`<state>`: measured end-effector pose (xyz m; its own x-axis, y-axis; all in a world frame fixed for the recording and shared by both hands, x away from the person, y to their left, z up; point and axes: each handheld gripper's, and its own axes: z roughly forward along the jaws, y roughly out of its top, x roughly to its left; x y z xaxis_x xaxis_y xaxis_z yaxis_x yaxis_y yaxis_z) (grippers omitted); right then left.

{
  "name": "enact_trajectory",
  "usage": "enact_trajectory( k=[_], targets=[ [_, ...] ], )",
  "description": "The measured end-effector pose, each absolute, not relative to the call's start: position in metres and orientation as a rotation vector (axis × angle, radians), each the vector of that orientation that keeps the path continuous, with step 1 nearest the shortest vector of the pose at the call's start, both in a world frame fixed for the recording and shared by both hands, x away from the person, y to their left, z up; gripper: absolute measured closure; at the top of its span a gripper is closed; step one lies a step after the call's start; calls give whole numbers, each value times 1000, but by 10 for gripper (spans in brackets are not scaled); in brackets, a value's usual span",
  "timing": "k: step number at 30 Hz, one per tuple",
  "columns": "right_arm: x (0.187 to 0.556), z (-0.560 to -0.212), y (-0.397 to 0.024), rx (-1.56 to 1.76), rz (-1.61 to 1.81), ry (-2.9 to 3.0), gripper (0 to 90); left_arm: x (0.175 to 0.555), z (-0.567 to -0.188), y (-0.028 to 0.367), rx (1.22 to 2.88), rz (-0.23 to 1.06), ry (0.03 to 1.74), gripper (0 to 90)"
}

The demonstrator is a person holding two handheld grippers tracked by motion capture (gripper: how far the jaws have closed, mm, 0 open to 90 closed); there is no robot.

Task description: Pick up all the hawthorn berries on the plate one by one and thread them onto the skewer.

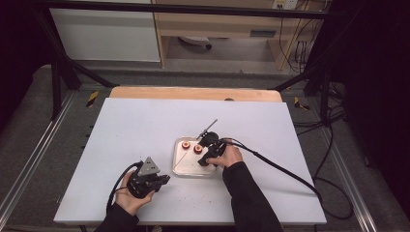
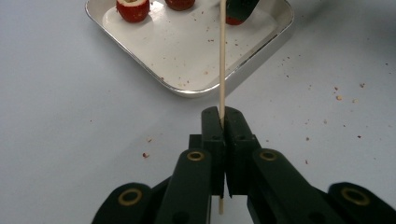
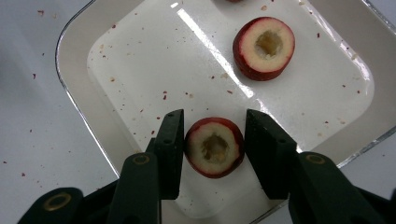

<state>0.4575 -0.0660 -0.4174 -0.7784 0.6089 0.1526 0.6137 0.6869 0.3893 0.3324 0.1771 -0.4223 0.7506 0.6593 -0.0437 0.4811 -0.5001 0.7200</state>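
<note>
Your left gripper (image 2: 222, 122) clamps the thin wooden skewer (image 2: 222, 60), readying it for threading; your right gripper's (image 3: 214, 149) jaws straddle a cored red fruit piece (image 3: 214, 147) in the shallow metal tray (image 3: 79, 109), barely touching it.

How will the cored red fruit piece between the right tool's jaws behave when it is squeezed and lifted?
The fruit piece is hollowed at its centre, so a hard squeeze may crush or split it. Its skin looks glossy and rounded, so it might slip or roll between the flat pads of the right tool. It seems small and probably light to lift from the tray.
</note>
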Motion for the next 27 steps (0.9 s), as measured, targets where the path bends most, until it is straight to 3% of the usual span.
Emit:
enact_trajectory(
  k=[9, 17, 27],
  targets=[
    [457, -409, -71, -1139, -727, -2818, 594, 331, -421, 178, 2182, 314, 852, 880],
    [447, -382, -89, -1273, -1019, -2680, 595, 328, -419, 177, 2144, 330, 854, 880],
    [426, -375, -132, -1418, -1493, -2335, 595, 321, -415, 163, 2080, 346, 956, 880]
  ],
)
